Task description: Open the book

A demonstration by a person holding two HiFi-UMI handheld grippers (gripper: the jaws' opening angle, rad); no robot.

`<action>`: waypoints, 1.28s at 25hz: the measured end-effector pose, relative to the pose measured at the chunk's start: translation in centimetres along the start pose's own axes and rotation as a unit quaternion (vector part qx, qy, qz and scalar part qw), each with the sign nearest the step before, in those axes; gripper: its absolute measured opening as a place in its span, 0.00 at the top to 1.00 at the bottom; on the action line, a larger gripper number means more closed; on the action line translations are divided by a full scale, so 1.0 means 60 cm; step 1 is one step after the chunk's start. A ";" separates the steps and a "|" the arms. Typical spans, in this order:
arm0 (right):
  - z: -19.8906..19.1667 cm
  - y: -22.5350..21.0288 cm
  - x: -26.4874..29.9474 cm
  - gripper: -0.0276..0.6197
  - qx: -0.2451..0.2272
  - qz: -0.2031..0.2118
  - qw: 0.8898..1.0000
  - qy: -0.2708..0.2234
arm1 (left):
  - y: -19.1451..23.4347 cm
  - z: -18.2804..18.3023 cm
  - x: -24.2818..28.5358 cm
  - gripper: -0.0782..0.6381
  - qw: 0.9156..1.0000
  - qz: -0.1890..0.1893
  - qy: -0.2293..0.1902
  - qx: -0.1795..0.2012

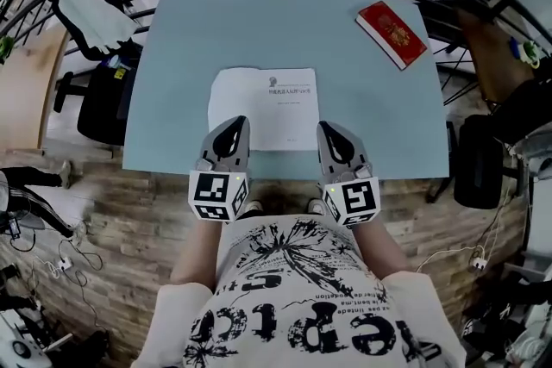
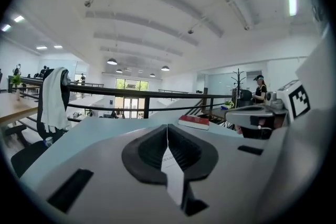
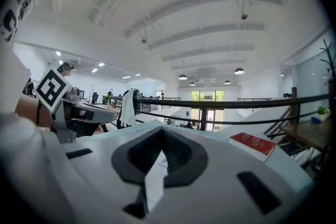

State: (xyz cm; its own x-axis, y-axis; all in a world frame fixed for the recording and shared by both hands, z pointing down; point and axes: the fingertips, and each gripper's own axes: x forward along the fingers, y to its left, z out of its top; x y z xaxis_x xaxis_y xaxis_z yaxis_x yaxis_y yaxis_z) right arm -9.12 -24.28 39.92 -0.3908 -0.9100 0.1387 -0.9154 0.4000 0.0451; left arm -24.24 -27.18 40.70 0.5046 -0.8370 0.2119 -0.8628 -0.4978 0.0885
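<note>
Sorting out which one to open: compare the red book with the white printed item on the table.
The red book has a red, gold-patterned cover; the white printed item is white with small dark print. The red book lies askew at the far right corner; the white printed item sits squarely near the front edge, centred. Both lie flat on the table.

Count: 1 table (image 1: pixel 172 56), 1 red book (image 1: pixel 392 33) far right, 1 white printed sheet (image 1: pixel 263 103) near centre, 2 grippers (left gripper (image 1: pixel 239 123), right gripper (image 1: pixel 326 127)), 1 white cloth (image 1: pixel 90 9) far left, 1 black chair (image 1: pixel 99 103) left.
</note>
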 end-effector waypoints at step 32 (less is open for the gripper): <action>0.042 -0.041 -0.038 0.94 -0.025 -0.001 0.999 -0.027 | -0.071 0.059 -0.010 0.86 0.997 -0.037 -0.063 0.019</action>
